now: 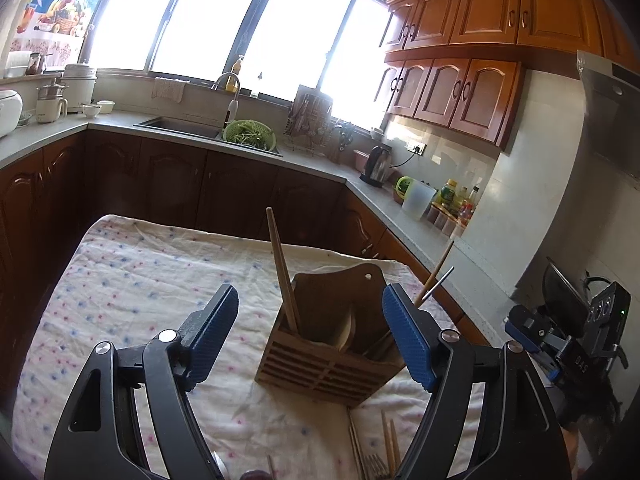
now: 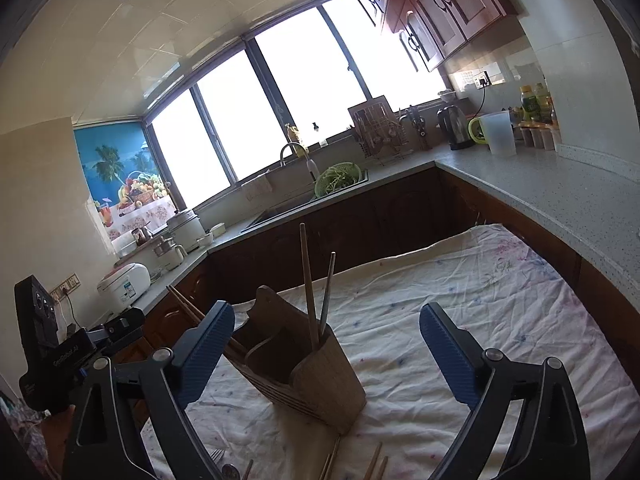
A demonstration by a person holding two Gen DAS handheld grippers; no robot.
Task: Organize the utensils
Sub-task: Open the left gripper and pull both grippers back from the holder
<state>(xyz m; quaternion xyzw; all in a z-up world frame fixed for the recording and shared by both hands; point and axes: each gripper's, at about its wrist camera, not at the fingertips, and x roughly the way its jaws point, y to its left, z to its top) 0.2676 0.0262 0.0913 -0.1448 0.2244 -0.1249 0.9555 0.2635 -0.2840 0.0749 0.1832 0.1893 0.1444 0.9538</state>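
beside holder [image 1: 328,344], tools (both) agape

A green plastic colander [image 1: 249,135] of greens is sitting at the steel sink [image 1: 180,127]; a black electric kettle [image 1: 377,166] is standing on the grey countertop [image 1: 404,216].

Daylight pours in through the window [image 1: 256,20], which is blown out to plain white in both views — nothing beyond the glass shows. The lower cabinets [image 1: 172,184] under it sit in deep shade. The cloth [image 2: 460,300] is evenly lit, its creases casting soft shadows. Fisheye bending curves the window frames, and dark vignette fills the corners. Focus is sharp at centre, softer toward the edges — no motion blur.
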